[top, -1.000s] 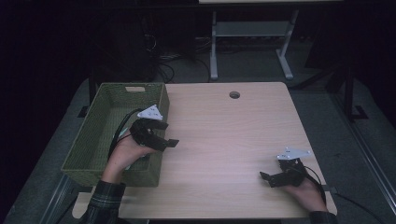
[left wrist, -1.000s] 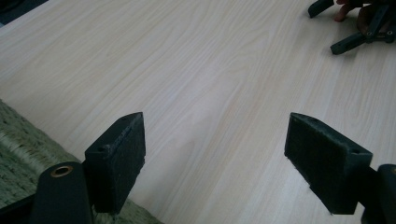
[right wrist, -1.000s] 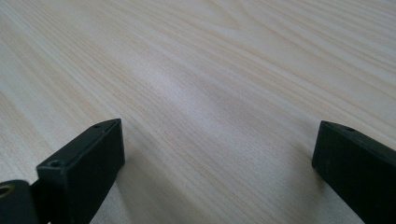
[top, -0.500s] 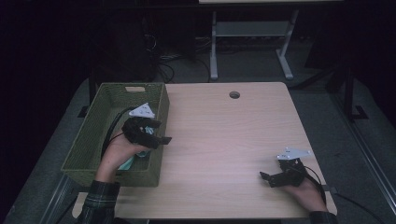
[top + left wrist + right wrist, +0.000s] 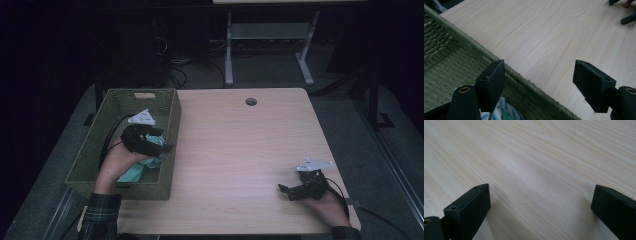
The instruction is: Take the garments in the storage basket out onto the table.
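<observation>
While our left gripper (image 5: pixel 159 146) hung with jaws apart over the basket (image 5: pixel 112 107), the teal cloth (image 5: pixel 141 169) lay just below at six o'clock, our right gripper (image 5: pixel 289 191) agape far off.

No legible text, labels, brands, numbers or signs. Checked the basket (image 5: pixel 172 125), the cloth (image 5: pixel 145 170) lying inside the basket, and the table (image 5: pixel 240 150) beside the basket: all unmarked.
</observation>
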Action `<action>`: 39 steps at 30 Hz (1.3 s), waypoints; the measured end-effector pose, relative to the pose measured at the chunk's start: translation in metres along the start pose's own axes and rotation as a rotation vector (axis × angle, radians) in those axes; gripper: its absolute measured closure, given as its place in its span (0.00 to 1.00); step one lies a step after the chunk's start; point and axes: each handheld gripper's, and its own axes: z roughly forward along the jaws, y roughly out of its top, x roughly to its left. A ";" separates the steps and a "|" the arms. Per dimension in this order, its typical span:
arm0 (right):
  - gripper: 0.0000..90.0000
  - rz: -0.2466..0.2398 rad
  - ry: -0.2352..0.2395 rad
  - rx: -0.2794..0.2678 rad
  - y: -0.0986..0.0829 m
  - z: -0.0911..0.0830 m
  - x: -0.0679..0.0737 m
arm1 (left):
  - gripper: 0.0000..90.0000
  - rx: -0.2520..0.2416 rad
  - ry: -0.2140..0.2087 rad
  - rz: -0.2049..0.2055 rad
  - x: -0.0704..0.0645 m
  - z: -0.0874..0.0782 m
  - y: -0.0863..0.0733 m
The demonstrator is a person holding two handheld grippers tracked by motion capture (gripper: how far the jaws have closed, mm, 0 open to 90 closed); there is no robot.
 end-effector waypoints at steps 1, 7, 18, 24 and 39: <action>0.02 0.000 0.000 0.000 0.000 0.000 0.000 | 0.28 0.000 0.003 0.000 0.001 -0.001 -0.001; 0.02 0.000 0.000 0.000 0.000 0.000 0.000 | 0.33 0.004 0.010 -0.003 0.006 -0.004 -0.005; 0.02 0.000 0.000 0.000 0.000 0.000 0.000 | 0.42 0.052 0.078 -0.024 0.021 -0.011 -0.019; 0.02 0.001 0.000 0.000 0.000 0.000 0.000 | 0.46 0.051 0.111 -0.049 0.030 -0.015 -0.028; 0.02 0.000 0.000 0.000 0.000 0.000 0.000 | 0.53 0.068 0.166 -0.062 0.051 -0.018 -0.045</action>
